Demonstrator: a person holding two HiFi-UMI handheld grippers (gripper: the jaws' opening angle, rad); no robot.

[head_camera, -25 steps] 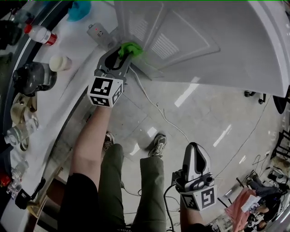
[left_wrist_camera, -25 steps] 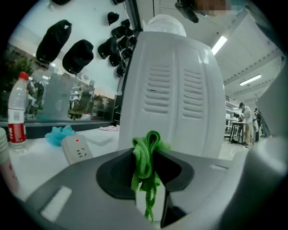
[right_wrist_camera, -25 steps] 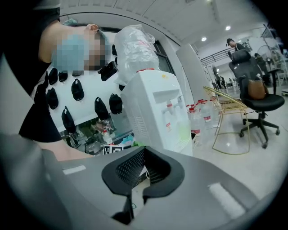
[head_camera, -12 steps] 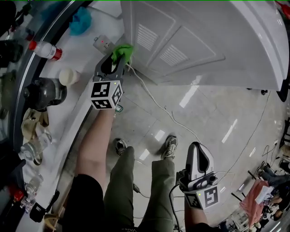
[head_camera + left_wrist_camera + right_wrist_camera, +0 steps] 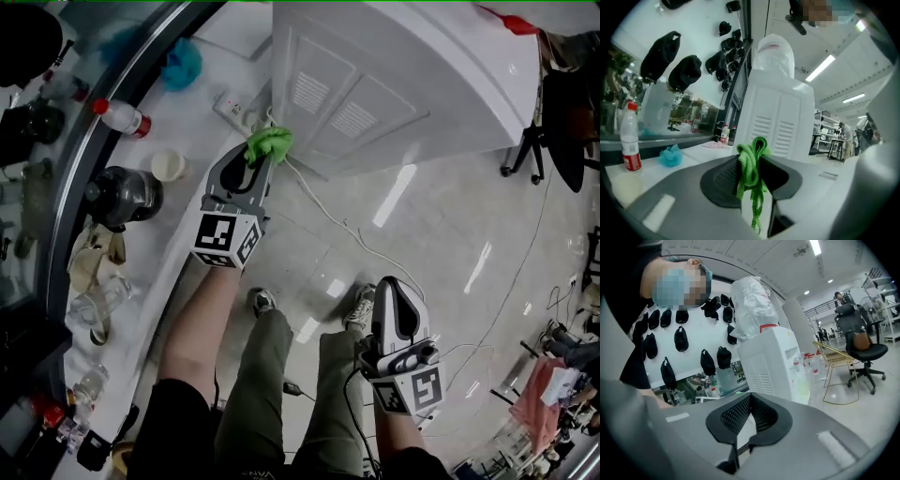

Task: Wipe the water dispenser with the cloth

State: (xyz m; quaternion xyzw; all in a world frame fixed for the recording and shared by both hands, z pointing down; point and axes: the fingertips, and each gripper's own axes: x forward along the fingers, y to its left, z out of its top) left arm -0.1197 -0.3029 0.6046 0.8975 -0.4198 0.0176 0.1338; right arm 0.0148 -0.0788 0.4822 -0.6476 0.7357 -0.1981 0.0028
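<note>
The left claw (image 5: 262, 157) is clamped on the green cloth (image 5: 269, 143), which bunches up above the pads and trails a loose end down between them in the left gripper view. The right claw (image 5: 395, 284) is closed with nothing in it, its ribbed pads meeting at the tips, and hangs low over the floor, well apart from the work and beside the person's shoe (image 5: 359, 306). The cloth sits at the lower corner of the water dispenser (image 5: 375, 84), just by its white vented panel; whether it touches the panel I cannot tell. A white cable (image 5: 337, 225) runs from that corner across the glossy floor. To the left lies the white desk (image 5: 202, 141), carrying a power strip (image 5: 234, 108), a pale cup (image 5: 169, 166), a bottle with a red cap (image 5: 120, 116), a blue puff (image 5: 181, 64) and a dark kettle (image 5: 122, 197)
</note>
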